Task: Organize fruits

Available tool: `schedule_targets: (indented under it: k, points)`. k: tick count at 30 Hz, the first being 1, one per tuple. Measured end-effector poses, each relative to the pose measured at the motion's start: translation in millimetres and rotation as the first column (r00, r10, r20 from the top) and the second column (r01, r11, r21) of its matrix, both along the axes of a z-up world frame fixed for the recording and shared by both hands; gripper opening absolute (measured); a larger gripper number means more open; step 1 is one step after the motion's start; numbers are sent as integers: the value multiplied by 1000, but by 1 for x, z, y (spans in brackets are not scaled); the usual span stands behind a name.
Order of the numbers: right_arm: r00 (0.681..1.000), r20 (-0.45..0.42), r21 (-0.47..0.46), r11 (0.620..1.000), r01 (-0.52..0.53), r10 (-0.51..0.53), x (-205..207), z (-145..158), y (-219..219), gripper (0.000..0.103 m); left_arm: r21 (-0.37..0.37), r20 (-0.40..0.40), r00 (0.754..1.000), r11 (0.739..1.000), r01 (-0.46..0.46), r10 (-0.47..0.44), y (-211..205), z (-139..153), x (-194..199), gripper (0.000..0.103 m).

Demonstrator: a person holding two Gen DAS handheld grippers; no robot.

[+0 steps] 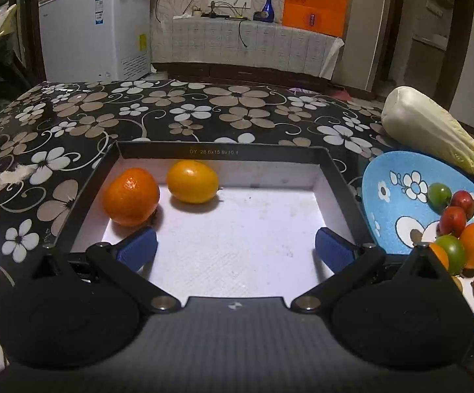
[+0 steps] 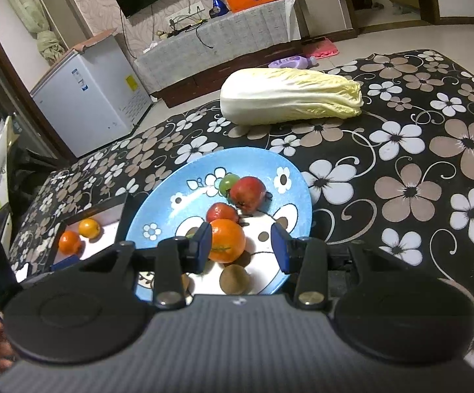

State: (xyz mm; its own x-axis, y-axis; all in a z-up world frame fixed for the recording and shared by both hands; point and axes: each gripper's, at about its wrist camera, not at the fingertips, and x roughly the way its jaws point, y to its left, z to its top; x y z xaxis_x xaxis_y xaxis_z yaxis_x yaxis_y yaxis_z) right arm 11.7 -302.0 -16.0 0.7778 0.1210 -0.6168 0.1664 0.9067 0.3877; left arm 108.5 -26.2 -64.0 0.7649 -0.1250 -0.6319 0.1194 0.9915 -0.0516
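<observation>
Left wrist view: the left gripper (image 1: 236,249) hangs over the near end of the black box (image 1: 338,177) with its jaws spread wide and nothing between them. Inside the box, at the far left corner, sit an orange mandarin (image 1: 130,196) and a yellower orange (image 1: 192,181), almost touching. The blue plate (image 1: 387,196) sits just right of the box, with a napa cabbage (image 1: 430,127) behind the plate.

Right wrist view: the right gripper (image 2: 241,245) hovers over the plate (image 2: 158,209), jaws partly apart. A mandarin (image 2: 228,240) lies between them against the left pad; can't tell whether it's actually pinched. Red fruits (image 2: 248,193), a green one (image 2: 227,181) and a kiwi (image 2: 234,279) lie around it on the plate.
</observation>
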Motion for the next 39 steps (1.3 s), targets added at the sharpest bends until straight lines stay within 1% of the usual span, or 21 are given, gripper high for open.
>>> schedule_targets:
  k: [4, 9, 14, 20, 39]
  points:
    - [1000, 6, -14, 1000, -2, 2, 3, 1, 3, 42, 0, 0, 1000, 1000, 0, 0, 0, 0, 0, 103]
    - [1000, 12, -53, 999, -12, 13, 9, 1, 9, 42, 1, -1, 1000, 1000, 0, 0, 0, 0, 0, 103]
    - [1000, -7, -67, 998, -9, 9, 16, -3, 9, 42, 1, -1, 1000, 1000, 0, 0, 0, 0, 0, 103]
    - [999, -27, -86, 996, -31, 28, 20, -8, 15, 42, 1, -2, 1000, 1000, 0, 0, 0, 1, 0, 103]
    - [998, -32, -83, 995, -54, 52, 21, -8, 18, 42, 2, -3, 1000, 1000, -1, 1, 0, 1, 0, 103]
